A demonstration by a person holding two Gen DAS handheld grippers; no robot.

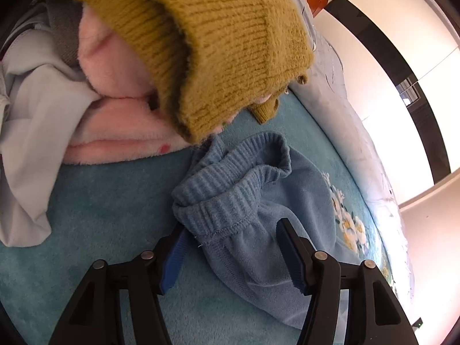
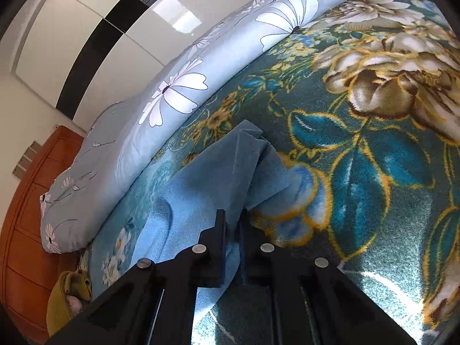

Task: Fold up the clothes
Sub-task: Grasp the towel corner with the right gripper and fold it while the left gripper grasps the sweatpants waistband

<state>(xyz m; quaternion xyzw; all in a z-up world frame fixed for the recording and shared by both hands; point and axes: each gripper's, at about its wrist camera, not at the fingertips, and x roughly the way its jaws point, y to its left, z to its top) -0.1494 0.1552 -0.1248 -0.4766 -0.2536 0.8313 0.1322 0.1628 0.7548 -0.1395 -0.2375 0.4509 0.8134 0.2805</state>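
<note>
Blue fleece pants [image 1: 258, 201] with a ribbed waistband lie on the teal flowered blanket [image 1: 100, 215]. In the left wrist view my left gripper [image 1: 231, 227] straddles the waistband end, its blue pads pressed against the bunched cloth on both sides. The right wrist view shows the other end of the pants [image 2: 201, 178] stretched over the blanket [image 2: 373, 172]. There my right gripper [image 2: 233, 212] is shut, with a fold of the blue cloth pinched between its fingers.
A mustard knit sweater [image 1: 230, 43] lies on a pile with a pink fleece [image 1: 120, 86] and a pale grey garment [image 1: 34, 115], just beyond the waistband. A rolled floral duvet [image 2: 201, 72] runs along the bed's far side, by a wooden headboard [image 2: 28, 201].
</note>
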